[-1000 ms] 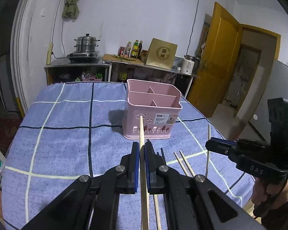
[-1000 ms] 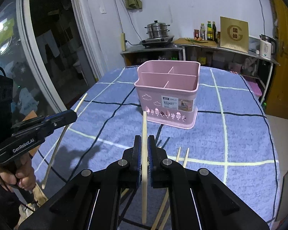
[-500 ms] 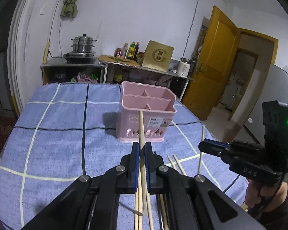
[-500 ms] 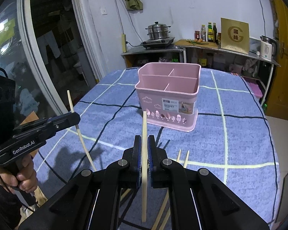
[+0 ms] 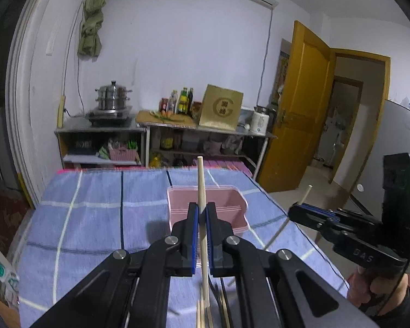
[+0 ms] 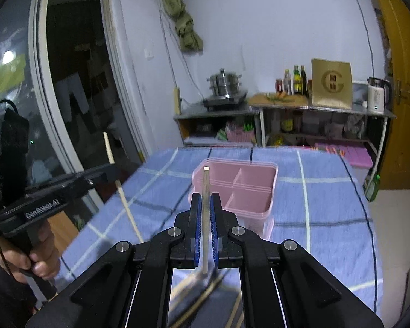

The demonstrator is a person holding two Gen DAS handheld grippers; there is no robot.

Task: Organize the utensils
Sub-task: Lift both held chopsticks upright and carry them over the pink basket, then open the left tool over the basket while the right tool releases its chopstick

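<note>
A pink divided utensil basket (image 5: 227,205) (image 6: 248,183) stands on the blue checked tablecloth. My left gripper (image 5: 201,213) is shut on a wooden chopstick (image 5: 201,180) that points up and forward, above the cloth on the near side of the basket. My right gripper (image 6: 205,205) is shut on another wooden chopstick (image 6: 205,188), its tip toward the basket's near left compartment. Each gripper shows in the other's view: the right one (image 5: 300,214) at the right, the left one (image 6: 106,176) at the left, both with their sticks. Several loose chopsticks (image 5: 205,311) (image 6: 199,298) lie on the cloth below.
The table (image 5: 95,218) is covered by the cloth, its right edge near an open yellow door (image 5: 295,125). Behind it a metal shelf (image 5: 101,131) carries a steamer pot, bottles and a gold box. A glass door (image 6: 41,95) is at the left. A hand (image 6: 41,257) grips the left handle.
Both grippers have risen from the cloth, each lifting its chopstick, and tilted up so more of the room shows. The basket now sits lower in both views.
</note>
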